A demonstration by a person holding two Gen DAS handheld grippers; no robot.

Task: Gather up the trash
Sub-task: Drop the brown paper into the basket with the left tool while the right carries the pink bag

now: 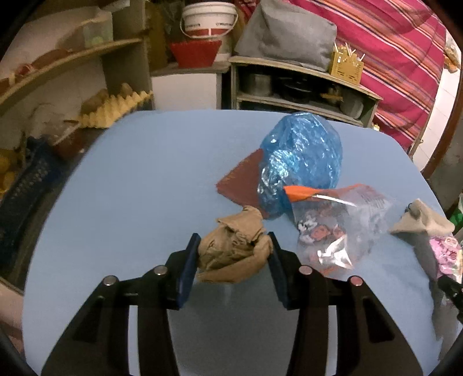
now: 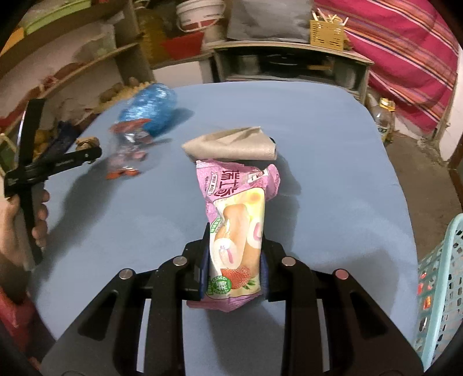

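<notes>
My left gripper is shut on a crumpled brown paper ball just above the blue table. Beyond it lie a blue plastic bag, a dark red paper sheet and a clear snack bag with an orange top. My right gripper is shut on a pink Swiss-roll wrapper, held above the table. A folded grey-brown paper lies just past it. The left gripper also shows in the right wrist view.
A turquoise mesh basket stands off the table's right edge with some wrappers inside. Shelves with egg cartons, a white bucket and a low shelf of pots stand behind the table. An oil bottle stands on the floor at right.
</notes>
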